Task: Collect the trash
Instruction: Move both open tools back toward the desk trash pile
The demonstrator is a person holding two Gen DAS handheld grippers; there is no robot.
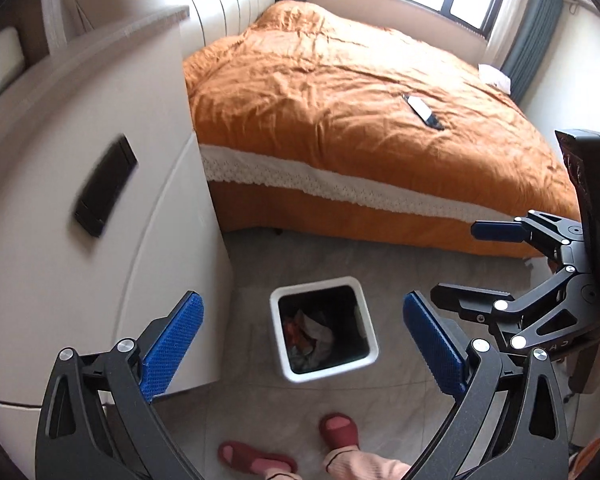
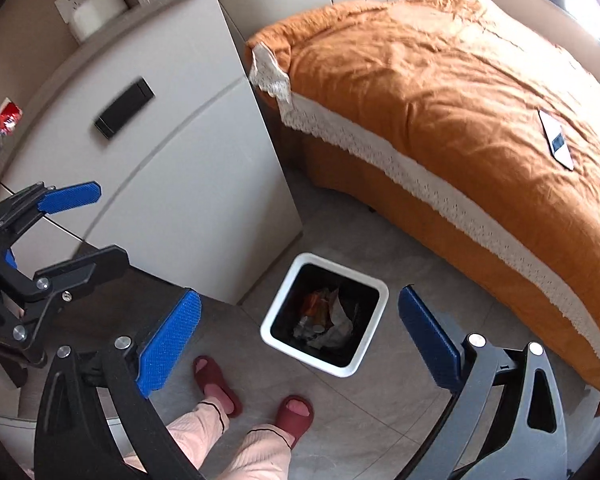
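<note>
Both jaws stand wide and hold nothing. From the left wrist view, the left gripper frames the bin at the lower middle of the frame; the right gripper also hangs above it. Crumpled trash already lies inside the bin, on the floor between cabinet and bed. I think the next good move is to look for remaining litter, perhaps the red packet at the left edge.

The left gripper is held pointing steeply downward, its blue pads spread wide with nothing gripped. The right gripper is angled likewise beside it, jaws parted fully and empty.
</note>
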